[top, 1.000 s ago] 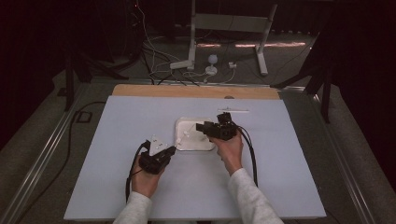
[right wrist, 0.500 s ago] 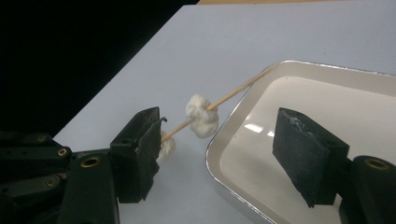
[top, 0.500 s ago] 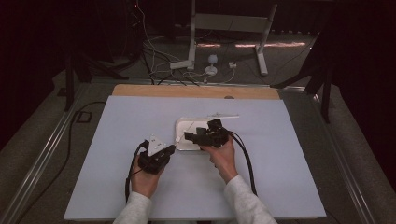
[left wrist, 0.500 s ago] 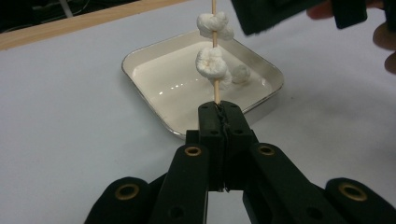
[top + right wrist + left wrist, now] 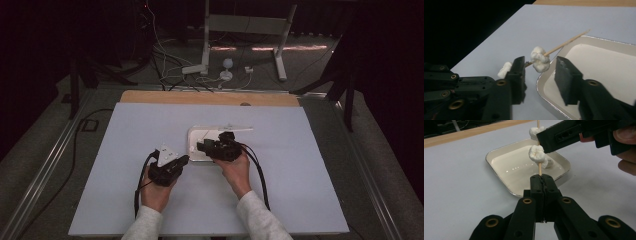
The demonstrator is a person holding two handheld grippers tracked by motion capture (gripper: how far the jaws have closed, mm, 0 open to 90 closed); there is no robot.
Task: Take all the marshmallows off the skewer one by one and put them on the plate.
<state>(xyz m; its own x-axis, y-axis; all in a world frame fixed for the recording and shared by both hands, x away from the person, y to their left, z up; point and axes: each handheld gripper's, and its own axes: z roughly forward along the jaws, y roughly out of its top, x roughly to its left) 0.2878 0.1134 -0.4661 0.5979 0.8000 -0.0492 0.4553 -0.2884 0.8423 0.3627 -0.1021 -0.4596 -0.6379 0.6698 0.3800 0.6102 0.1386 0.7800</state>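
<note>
The left gripper (image 5: 541,181) was clamped tight on the near end of a thin wooden skewer (image 5: 539,168), holding it slanted up over a shallow white square tray with a metal rim (image 5: 499,152) that sat near the middle of the pale blue table (image 5: 300,200). In the left gripper view, 2 soft white marshmallow-like lumps were threaded on the stick, 1 lower lump (image 5: 536,153) and 1 higher lump (image 5: 534,131), while a third white piece (image 5: 548,163) looked to lie in the tray behind the stick. The right gripper (image 5: 540,68) had just been closing; in its own view its 2 black jaws stood on either side of a skewered lump (image 5: 539,61), part open, with gaps showing, so nothing was gripped yet. The step in hand looked like taking hold of that lump to slide it along the stick. To do it well, the left hand should have kept the stick steady over the tray, and the right jaws should have closed squarely and gently on the lump, clear of the wood. A hard squeeze would likely have crushed the soft piece, and a sideways pull could have bent or snapped the thin stick; the pull belonged along the stick's line.
</note>
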